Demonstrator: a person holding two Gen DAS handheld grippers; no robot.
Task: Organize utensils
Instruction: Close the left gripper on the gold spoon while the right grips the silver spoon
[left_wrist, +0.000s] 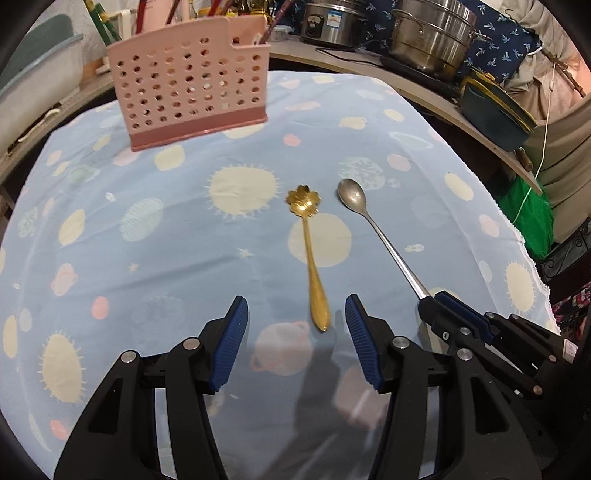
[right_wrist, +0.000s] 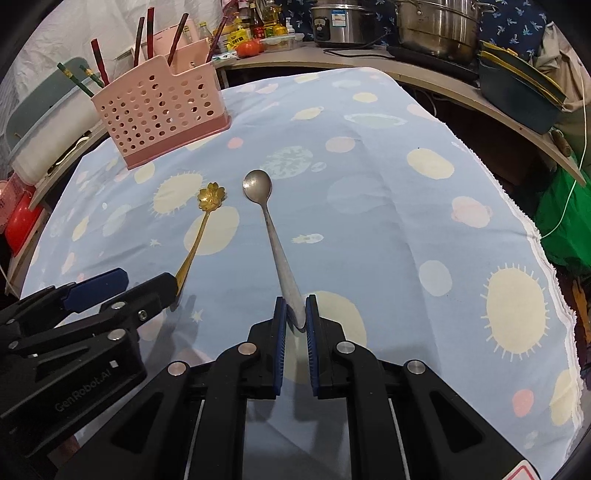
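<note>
The right tongs (right_wrist: 295, 314) are clamped on the handle end of the silver spoon (right_wrist: 271, 236), both blue pads pressed against it. From the grip the spoon runs straight ahead over the blue patterned cloth (right_wrist: 388, 206) covering the counter, its bowl lying face up at the far end. In the left wrist view the same tongs come in from the right, with the silver handle sticking out of their tip.

The left tongs (left_wrist: 295, 314) stand apart, about half spread, gripping nothing. The gold spoon (left_wrist: 310, 258) lies on the cloth with its handle end reaching into the gap between the two pads, nearer the right pad; neither pad touches it. Its flower-shaped bowl points away from the tongs, ahead of them. The right wrist view shows the left tongs coming in from the left, one finger tip covering the end of the gold handle.

The two spoons lie side by side, near each other but apart, the gold one left of the silver one, both bowls at the far end.

The pink rack (left_wrist: 192, 85) with its round holes stands upright on the cloth, well ahead of both tongs and to their left. Chopsticks (right_wrist: 99, 61) stick up out of it.

Beyond the cloth, at the back, sit a steel pot (left_wrist: 432, 37) and a rice cooker (left_wrist: 328, 22), far ahead and right of the left tongs
</note>
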